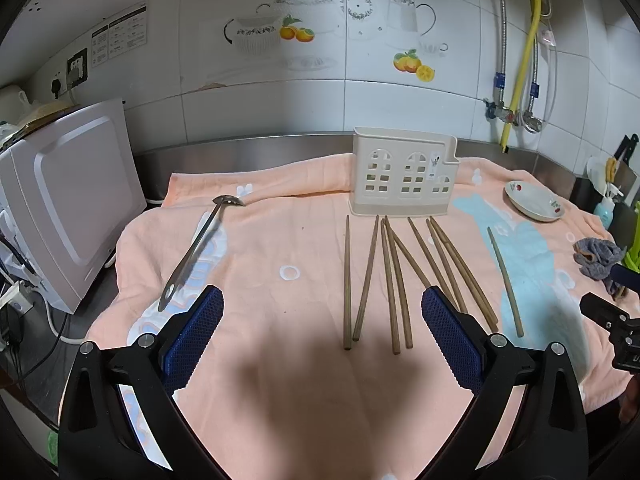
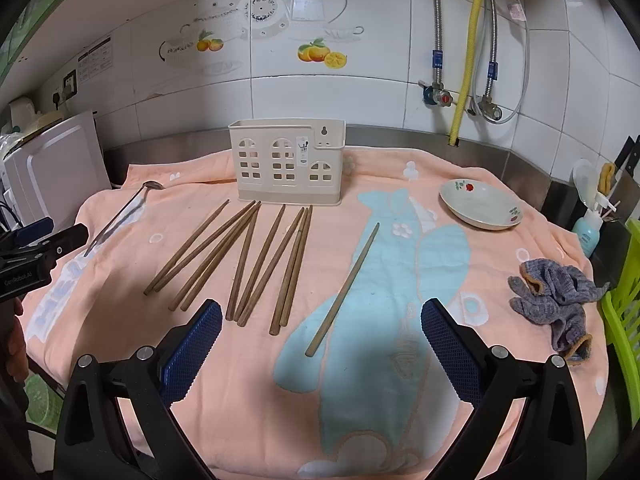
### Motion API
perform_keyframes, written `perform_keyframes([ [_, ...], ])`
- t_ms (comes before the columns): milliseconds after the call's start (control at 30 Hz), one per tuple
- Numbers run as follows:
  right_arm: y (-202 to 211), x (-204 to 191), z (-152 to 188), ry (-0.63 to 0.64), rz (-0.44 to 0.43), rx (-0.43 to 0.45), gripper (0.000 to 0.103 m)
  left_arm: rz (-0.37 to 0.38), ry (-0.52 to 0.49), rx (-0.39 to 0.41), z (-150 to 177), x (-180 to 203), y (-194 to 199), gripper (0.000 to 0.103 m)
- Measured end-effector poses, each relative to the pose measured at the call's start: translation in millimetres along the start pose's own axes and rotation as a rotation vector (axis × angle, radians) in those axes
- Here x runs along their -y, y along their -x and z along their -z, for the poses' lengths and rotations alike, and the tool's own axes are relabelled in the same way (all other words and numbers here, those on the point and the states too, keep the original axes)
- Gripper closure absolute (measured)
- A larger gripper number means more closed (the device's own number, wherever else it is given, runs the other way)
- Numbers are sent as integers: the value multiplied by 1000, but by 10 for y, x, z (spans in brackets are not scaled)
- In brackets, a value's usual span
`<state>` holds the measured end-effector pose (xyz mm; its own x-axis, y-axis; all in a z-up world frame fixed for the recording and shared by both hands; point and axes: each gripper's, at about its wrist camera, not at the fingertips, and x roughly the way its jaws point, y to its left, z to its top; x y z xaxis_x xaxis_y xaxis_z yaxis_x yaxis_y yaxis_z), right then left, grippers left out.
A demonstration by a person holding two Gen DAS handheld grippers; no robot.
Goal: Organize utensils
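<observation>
Several wooden chopsticks (image 1: 390, 280) (image 2: 244, 264) lie fanned out on a peach towel in front of a cream utensil holder (image 1: 402, 172) (image 2: 286, 162) with window-shaped holes. One chopstick (image 1: 505, 280) (image 2: 344, 290) lies apart to the right, on the towel's blue pattern. A metal ladle (image 1: 196, 250) (image 2: 120, 214) rests at the left. My left gripper (image 1: 322, 332) hovers open above the near ends of the chopsticks, holding nothing. My right gripper (image 2: 320, 336) hangs open over the near end of the lone chopstick, also holding nothing.
A white flowered dish (image 1: 534, 200) (image 2: 482, 204) sits at the right rear of the towel (image 1: 288, 240). A grey knitted cloth (image 2: 556, 300) lies at the right edge beside a green rack (image 2: 626, 312). A white appliance (image 1: 72, 200) stands left; pipes and a tiled wall stand behind.
</observation>
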<state>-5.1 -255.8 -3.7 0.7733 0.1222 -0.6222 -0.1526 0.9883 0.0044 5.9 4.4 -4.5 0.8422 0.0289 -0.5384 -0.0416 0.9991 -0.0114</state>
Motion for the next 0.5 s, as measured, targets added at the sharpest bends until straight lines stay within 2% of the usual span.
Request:
perform_keyframes([
  [500, -58, -25, -13, -4, -1, -9, 6, 11, 11, -22, -26, -35, -113, 5],
])
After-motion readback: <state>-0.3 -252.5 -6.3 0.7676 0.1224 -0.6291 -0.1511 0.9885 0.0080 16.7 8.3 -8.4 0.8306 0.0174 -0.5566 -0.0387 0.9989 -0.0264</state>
